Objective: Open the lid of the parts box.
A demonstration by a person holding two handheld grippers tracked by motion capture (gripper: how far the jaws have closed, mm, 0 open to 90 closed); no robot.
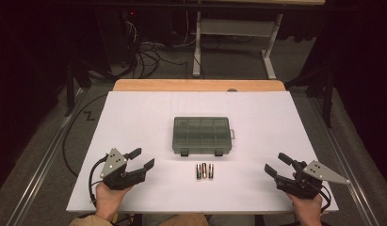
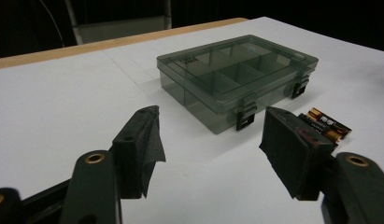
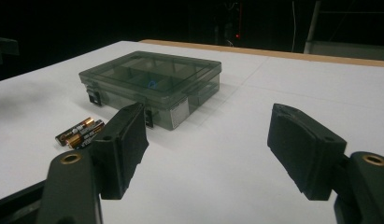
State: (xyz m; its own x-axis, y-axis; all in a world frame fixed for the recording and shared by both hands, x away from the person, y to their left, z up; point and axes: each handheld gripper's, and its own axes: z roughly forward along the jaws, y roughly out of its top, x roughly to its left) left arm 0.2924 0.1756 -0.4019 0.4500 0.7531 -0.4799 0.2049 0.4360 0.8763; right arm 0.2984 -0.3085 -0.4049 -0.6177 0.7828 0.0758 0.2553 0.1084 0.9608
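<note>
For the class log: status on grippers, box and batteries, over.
Left gripper, right gripper open, empty. Smoky-green clear plastic compartment box closed, latched. Black-and-copper batteries lie untouched before it. Nothing obstructing.

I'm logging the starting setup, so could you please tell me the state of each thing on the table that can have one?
compartment box: lid closed, both front latches down, flat on the table.
batteries: lying side by side in front of the box, loose, untouched.
left gripper: open, nothing between its jaws, held above the table.
right gripper: open, nothing between its jaws, held above the table.
</note>
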